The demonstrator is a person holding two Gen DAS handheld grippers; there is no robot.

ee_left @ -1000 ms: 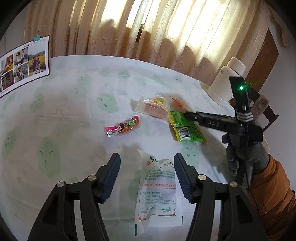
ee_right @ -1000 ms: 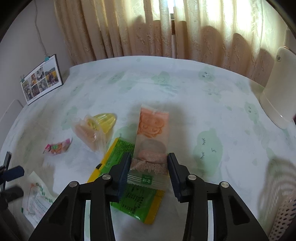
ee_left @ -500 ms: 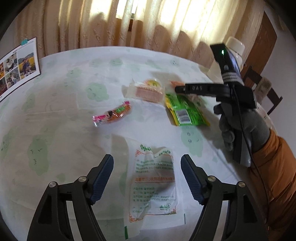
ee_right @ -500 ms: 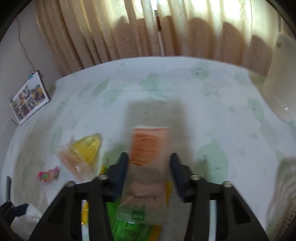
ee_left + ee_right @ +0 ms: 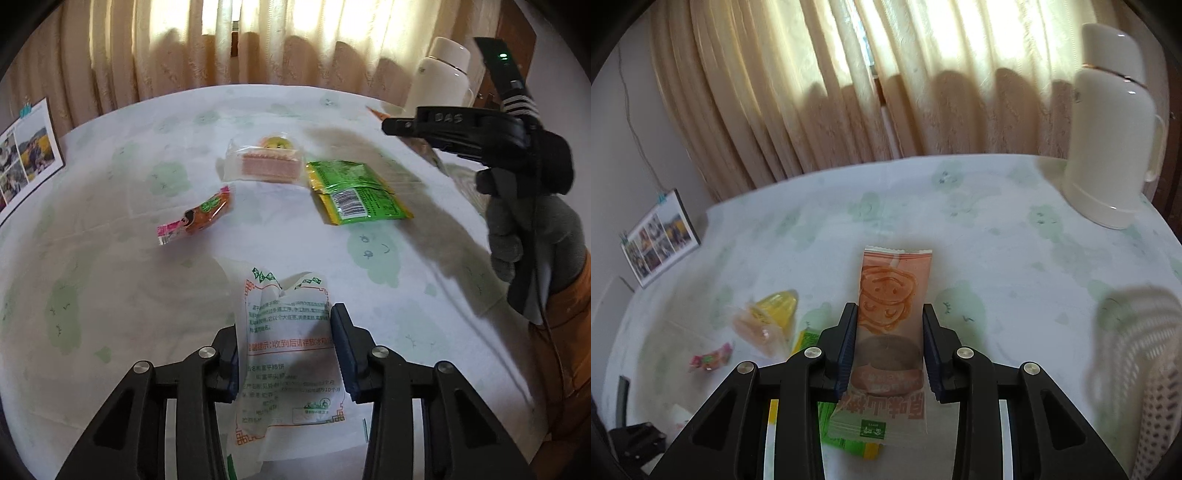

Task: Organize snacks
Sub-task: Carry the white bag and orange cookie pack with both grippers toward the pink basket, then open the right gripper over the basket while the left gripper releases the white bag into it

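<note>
A person in an orange sleeve [image 5: 561, 332] and grey glove worked two hand-held grippers over a round table [image 5: 110, 280] spread with a white cloth printed in pale green. The left gripper [image 5: 284, 354] was closing on a white snack bag [image 5: 288, 369] with green and orange print, its blue-padded fingers [image 5: 341, 350] at either edge of the crumpled bag, which lay on the cloth at the near side of the table. The right gripper [image 5: 889, 343], its jaws narrowing, held an orange-printed clear snack packet [image 5: 892, 295] that bore a smiling face; the packet stood out between the pads and appeared lifted above the cloth.

Other snacks lay further across the table in the left wrist view: a small pink-and-orange candy wrapper [image 5: 195, 216], a clear pack holding a pink wafer cake [image 5: 264, 166] with a yellow jelly cup [image 5: 275, 142] just behind it, and a green-and-yellow pouch [image 5: 354, 192] lying barcode up. In the right wrist view a white perforated basket [image 5: 1137, 369] stood at the right edge, blurred. A white thermos jug [image 5: 1108, 129] stood at the far right of the table, before cream curtains [image 5: 849, 81] lit from behind. A photo calendar [image 5: 659, 243] leaned against the wall at the left.
</note>
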